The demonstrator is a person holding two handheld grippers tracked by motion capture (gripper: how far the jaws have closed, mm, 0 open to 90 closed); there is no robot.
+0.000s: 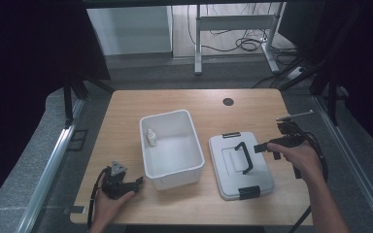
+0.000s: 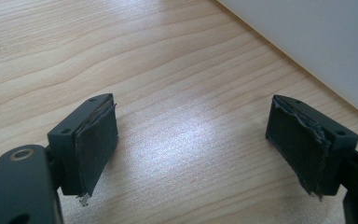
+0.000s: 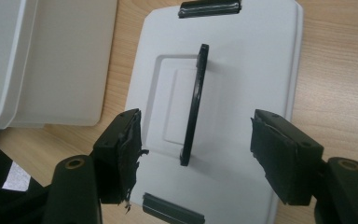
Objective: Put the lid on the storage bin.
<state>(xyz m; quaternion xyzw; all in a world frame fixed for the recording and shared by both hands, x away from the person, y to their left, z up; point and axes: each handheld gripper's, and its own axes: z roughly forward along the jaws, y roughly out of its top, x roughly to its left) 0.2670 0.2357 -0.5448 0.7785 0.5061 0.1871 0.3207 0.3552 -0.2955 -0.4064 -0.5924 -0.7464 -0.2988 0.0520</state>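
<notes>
The desk (image 2: 168, 70) looks like light wood with wavy grain lines, smooth and a little shiny. The white box (image 1: 172, 148) and its flat lid (image 3: 242, 70) look like smooth, matt plastic. The lid's handle (image 3: 195, 105) is black plastic. The dark pads (image 2: 95, 149) on the jaws look rubbery, with rough, torn edges
</notes>
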